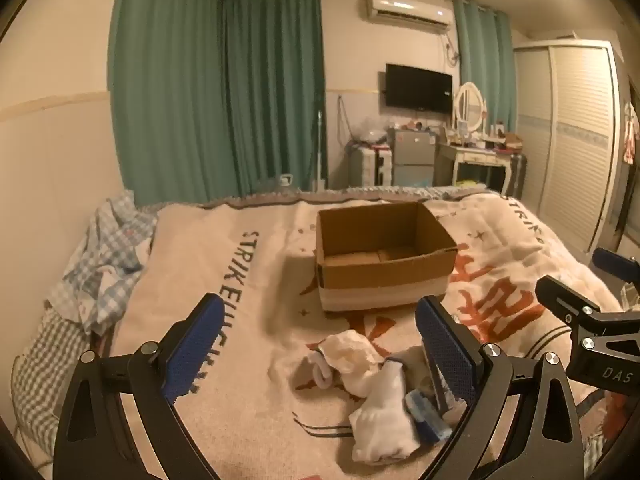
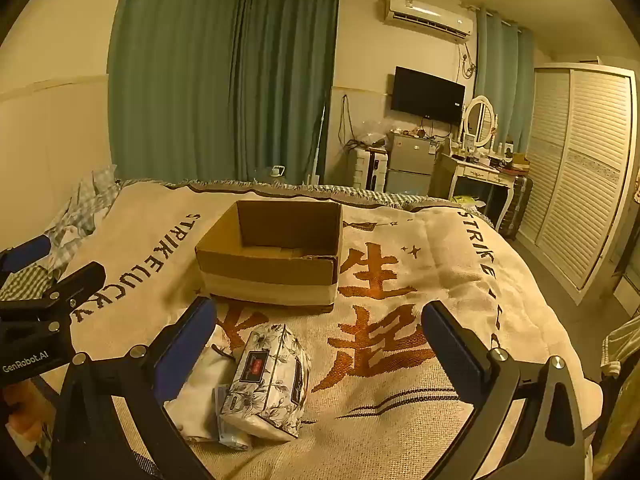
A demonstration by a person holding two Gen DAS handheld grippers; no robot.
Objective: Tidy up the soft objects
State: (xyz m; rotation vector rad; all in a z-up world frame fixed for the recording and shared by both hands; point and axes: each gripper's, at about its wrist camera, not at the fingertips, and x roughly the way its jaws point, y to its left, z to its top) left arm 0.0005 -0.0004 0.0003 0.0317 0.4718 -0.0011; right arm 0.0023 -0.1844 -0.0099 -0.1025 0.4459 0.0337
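Observation:
An open cardboard box (image 1: 384, 256) stands empty on the blanket-covered bed (image 1: 240, 280); it also shows in the right wrist view (image 2: 272, 256). In front of it lies a small pile: white cloths (image 1: 376, 400), a small blue pack (image 1: 426, 414) and a floral tissue pack (image 2: 272, 376). My left gripper (image 1: 320, 344) is open, hovering above the pile, its right finger over the tissue pack. My right gripper (image 2: 320, 344) is open, above the blanket just right of the tissue pack. White cloth (image 2: 200, 388) lies left of the pack.
A checked quilt (image 1: 104, 256) is bunched at the bed's left edge. Green curtains (image 1: 216, 92), a small fridge (image 1: 414, 156), a dressing table (image 1: 480, 152) and a wardrobe (image 1: 576, 136) stand beyond the bed. The floor drops away on the right (image 2: 576, 312).

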